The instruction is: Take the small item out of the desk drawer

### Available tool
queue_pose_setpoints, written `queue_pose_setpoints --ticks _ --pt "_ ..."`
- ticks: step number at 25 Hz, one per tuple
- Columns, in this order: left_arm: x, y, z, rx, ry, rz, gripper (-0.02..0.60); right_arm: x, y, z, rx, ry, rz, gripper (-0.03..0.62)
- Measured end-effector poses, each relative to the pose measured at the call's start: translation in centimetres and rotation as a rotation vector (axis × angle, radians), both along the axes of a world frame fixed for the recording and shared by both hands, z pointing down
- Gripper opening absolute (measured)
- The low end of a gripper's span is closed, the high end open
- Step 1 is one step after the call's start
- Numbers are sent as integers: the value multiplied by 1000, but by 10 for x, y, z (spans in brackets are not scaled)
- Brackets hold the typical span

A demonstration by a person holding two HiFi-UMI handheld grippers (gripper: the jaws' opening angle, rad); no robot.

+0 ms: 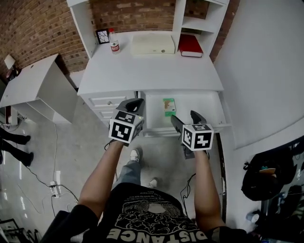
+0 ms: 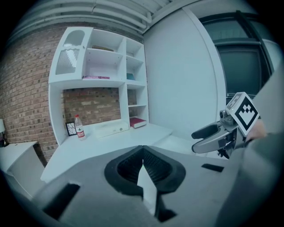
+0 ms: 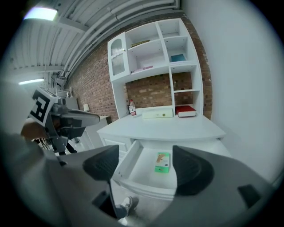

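Small item (image 1: 168,106) in open drawer (image 1: 202,108), white desk (image 1: 152,71)

A small green packet (image 1: 168,106) lies flat in the open white drawer (image 1: 202,110).

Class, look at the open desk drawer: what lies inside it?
One small green packet lies flat on the drawer floor. The rear part, under the desktop, is covered.

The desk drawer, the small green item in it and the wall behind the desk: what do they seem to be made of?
Desk drawer: probably painted or laminated board, smooth matt white.
Small green item: looks like a printed cardboard pack, flat with straight edges.
Wall: exposed red-brown brick, mortar lines visible.
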State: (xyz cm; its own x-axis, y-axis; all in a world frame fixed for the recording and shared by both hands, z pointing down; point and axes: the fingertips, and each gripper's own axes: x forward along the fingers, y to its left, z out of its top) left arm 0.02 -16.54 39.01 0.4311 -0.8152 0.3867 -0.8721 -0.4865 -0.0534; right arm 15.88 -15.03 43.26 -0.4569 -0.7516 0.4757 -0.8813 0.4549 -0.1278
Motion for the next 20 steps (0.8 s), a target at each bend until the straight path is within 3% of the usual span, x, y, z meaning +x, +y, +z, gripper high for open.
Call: queue_pose_setpoints --ticks 9,20 --pt "-8 -43 27 -33 40 29 8 -21 -40 39 -81 24 5 400" --pt "-17 -109 70 -94 32 86 8 -32 -97 88 -189 95 16 407"
